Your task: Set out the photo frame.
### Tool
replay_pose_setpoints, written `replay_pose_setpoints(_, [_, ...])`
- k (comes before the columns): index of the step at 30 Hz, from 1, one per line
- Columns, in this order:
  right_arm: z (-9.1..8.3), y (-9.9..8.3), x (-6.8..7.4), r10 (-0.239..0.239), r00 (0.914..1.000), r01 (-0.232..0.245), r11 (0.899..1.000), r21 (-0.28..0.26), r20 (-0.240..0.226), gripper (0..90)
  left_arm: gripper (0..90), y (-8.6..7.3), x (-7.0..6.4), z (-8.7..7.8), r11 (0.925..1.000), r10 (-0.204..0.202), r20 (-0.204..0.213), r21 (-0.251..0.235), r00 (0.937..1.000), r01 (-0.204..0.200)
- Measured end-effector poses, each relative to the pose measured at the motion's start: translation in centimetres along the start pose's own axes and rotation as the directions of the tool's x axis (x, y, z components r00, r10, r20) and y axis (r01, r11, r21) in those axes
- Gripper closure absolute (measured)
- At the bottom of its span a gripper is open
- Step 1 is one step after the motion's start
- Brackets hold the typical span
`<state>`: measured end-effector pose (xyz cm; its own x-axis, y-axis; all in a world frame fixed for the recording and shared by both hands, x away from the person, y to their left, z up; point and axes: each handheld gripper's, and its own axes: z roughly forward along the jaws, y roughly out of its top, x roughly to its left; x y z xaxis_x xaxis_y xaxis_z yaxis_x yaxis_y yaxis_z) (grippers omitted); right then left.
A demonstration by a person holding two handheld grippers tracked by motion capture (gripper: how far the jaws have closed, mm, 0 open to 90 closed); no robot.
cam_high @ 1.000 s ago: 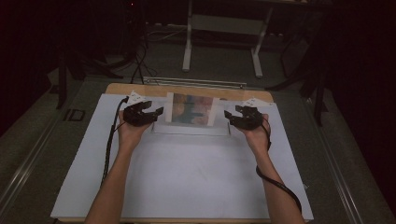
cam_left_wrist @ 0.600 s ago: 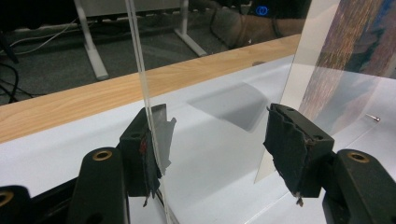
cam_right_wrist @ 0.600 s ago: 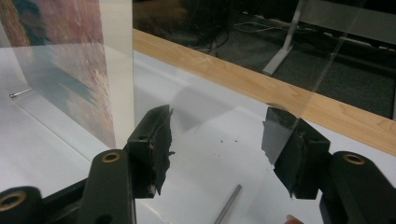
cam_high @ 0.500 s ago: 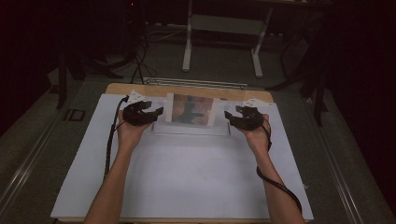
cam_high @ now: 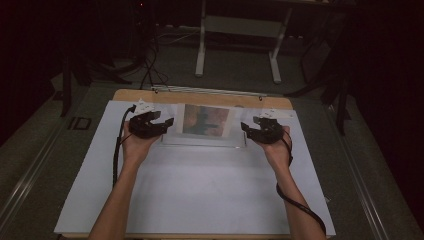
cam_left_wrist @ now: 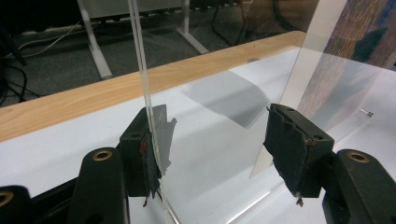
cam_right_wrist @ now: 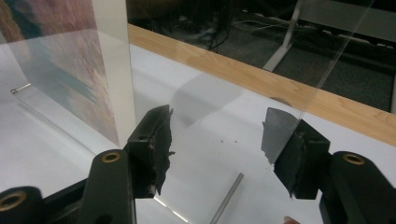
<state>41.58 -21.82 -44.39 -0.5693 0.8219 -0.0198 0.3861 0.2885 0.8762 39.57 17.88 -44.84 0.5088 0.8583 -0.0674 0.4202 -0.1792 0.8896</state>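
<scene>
- Two grippers in use, one per hand. Left gripper [cam_high: 167,122]: jaws apart, straddling the left edge of a clear acrylic frame [cam_high: 207,141]; in the left gripper view that edge [cam_left_wrist: 148,116] lies against the left pad, with the right pad [cam_left_wrist: 292,144] standing off it.
- Right gripper [cam_high: 245,128]: jaws also apart, set about the frame's right edge; in the right gripper view the clear edge [cam_right_wrist: 299,116] runs just beside the right pad, and the left pad [cam_right_wrist: 156,140] is clear of the sheet.
- Frame location: between the two grippers, upright or leaning slightly, its base on the white sheet [cam_high: 200,200]. Neither gripper has yet closed on it.
- One picture [cam_high: 206,120] sits inside the frame, inward of both grippers.
- One thin metal pin [cam_right_wrist: 226,198] lies on the sheet just ahead of the right gripper. Another small pin [cam_left_wrist: 367,112] lies beyond the left gripper's right jaw. Whether a second pin lies at the far corner in the right gripper view, I cannot tell.
- Handling judgement: the frame appears stiff, light and smooth, so likely slippery, prone to scratching, and liable to chip at its corners. Best hold is on the bare side margins, both grippers level, pads square to the faces.
- Beyond: one wooden table [cam_high: 200,96] under the sheet.
</scene>
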Motion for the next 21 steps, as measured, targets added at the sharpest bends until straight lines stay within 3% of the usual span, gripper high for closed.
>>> replay_pose_setpoints(6, [-1.2,-0.2,0.6,0.004,0.9999,-0.005,1.000,-0.012,-0.016,41.8,39.8,-0.3,-0.6,-1.6,0.9993,-0.028,0.013,-0.025,0.9995,0.029])
replay_pose_setpoints(9, [-1.7,-0.6,1.0,0.010,0.9997,-0.011,1.000,-0.016,-0.024,41.8,40.5,-0.6,-0.9,-2.2,0.9995,-0.024,0.012,-0.023,0.9996,0.024])
replay_pose_setpoints(13, [-2.4,-1.2,1.6,0.040,0.9985,-0.042,0.999,-0.031,-0.036,41.9,40.5,-1.0,-1.3,-2.7,0.9992,-0.034,0.014,-0.022,0.9993,0.034])
replay_pose_setpoints(21, [-3.1,-1.6,1.7,0.039,0.9978,-0.041,0.999,-0.028,-0.053,42.8,41.4,-2.3,-1.7,-3.1,0.9973,-0.071,0.035,-0.019,0.9969,0.072])
